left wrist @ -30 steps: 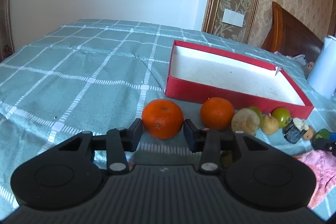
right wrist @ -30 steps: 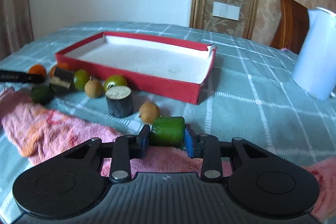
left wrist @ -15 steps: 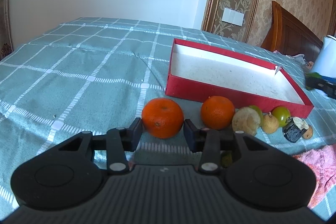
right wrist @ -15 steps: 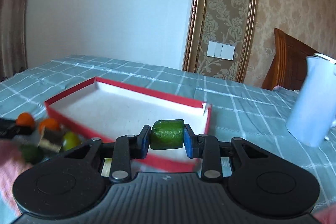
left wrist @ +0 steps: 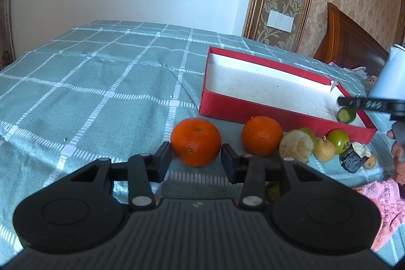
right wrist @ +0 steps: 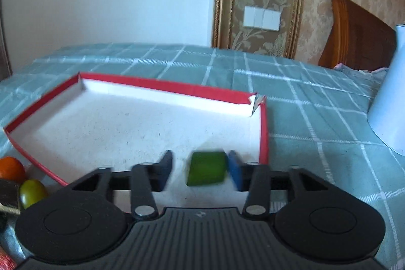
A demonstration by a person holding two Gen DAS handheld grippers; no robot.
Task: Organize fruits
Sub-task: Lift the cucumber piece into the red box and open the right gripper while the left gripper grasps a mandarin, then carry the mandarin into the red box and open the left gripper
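My left gripper (left wrist: 196,162) is open around an orange (left wrist: 195,141) that rests on the checked cloth, its fingers apart from the fruit. A second orange (left wrist: 262,135) lies to its right. My right gripper (right wrist: 200,170) is open over the near right corner of the red box (right wrist: 131,82). The green cucumber piece (right wrist: 206,168) sits blurred between its fingers, close to the right one, inside the box. The same piece shows in the left wrist view (left wrist: 346,115), with the right gripper (left wrist: 364,103) above it.
A row of small fruits lies in front of the box: a pale round fruit (left wrist: 296,145), a small pear (left wrist: 324,149), a green tomato (left wrist: 338,141) and a dark cut piece (left wrist: 354,160). A pink towel (left wrist: 379,196) lies at right. A white kettle (right wrist: 389,98) stands right of the box.
My right gripper carried the cucumber piece over the box, lowered and opened; the piece has left its grip. My left gripper stayed open around the orange.
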